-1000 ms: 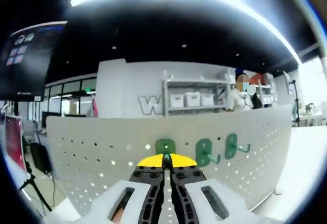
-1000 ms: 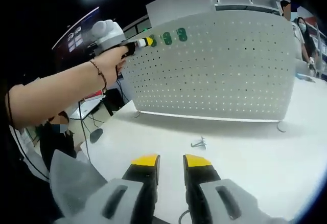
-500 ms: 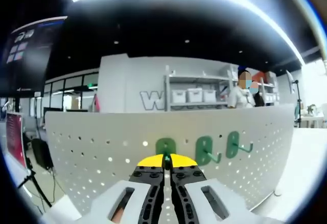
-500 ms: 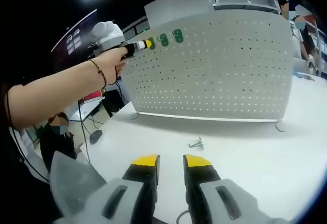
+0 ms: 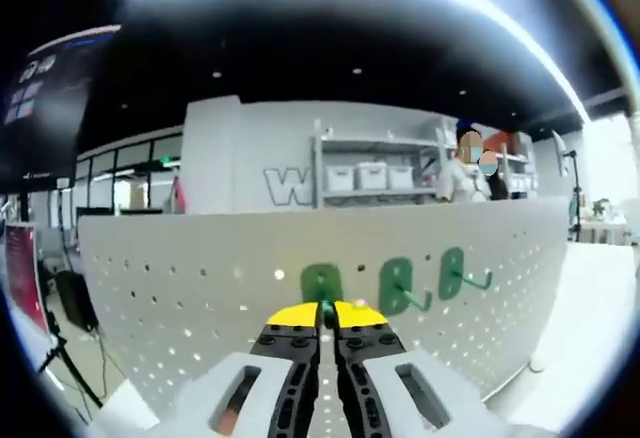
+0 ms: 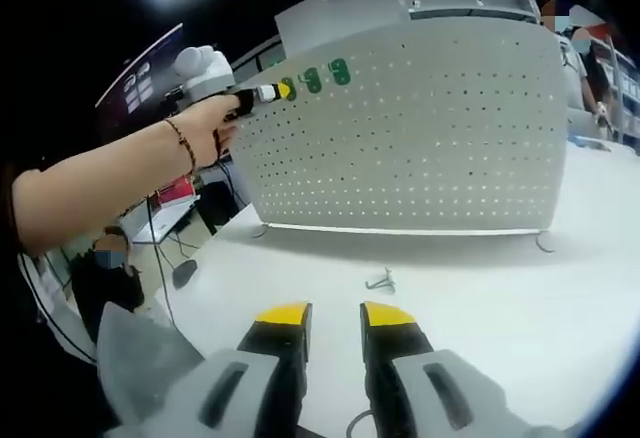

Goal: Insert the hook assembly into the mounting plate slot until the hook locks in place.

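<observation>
up close, the left gripper (image 5: 322, 310) pinches a green hook (image 5: 318, 284) against the perforated grey plate (image 5: 180, 298).

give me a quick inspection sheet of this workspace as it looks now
surface: white table, mostly bare.
job's things: white pegboard upright; three green hooks along its top edge.
clutter: small metal hook lying loose on the table.
grippers: left gripper, jaws shut on the leftmost green hook; right gripper open, empty, above the table.
cables: nothing seen on the table.
surroundings: shelving with white bins, wall screen.
</observation>
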